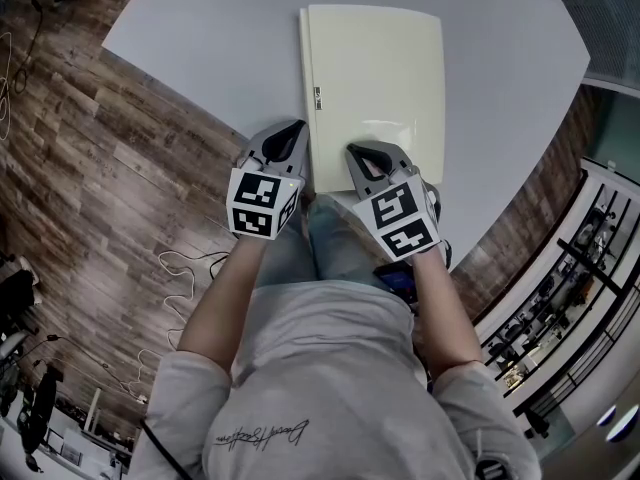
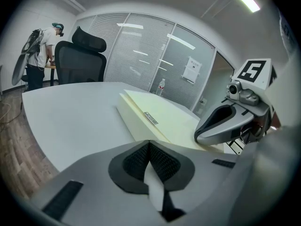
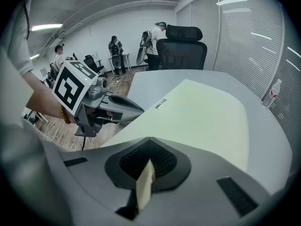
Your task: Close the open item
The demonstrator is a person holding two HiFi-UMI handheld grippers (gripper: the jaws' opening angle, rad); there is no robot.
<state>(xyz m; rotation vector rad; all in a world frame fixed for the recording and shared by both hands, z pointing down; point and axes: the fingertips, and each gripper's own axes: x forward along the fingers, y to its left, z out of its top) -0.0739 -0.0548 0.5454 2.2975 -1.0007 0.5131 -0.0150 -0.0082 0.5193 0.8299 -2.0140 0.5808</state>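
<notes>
Looking at the cream folder [image 1: 375,78], where is it? (asker)

It lies flat on the grey surface [image 1: 220,38], right in front of the person. Its thick back edge is on the left. To me it looks shut already, or very nearly. (helper)

Will it be hard to move? (asker)

I don't think so. It looks light, with a stiff, smooth cover. The cover is a bit shiny, so it may slip. I would press down on the near edge, or on the long free edge at the right, away from the back. (helper)

What are the grippers doing? (asker)

The left hand-held gripper [image 1: 297,128] sits just beside the folder's near left corner. Its jaws are pressed together on nothing. The right hand-held gripper [image 1: 357,151] is over the folder's near edge. Its jaws are pressed together too. A cream strip shows behind them, and I think that is just the folder below. (helper)

Any words to read? (asker)

A small label [image 1: 317,95] sits on the back edge, but it is too tiny to read. Curly writing on the person's shirt [image 1: 262,434] is also too small. (helper)
</notes>
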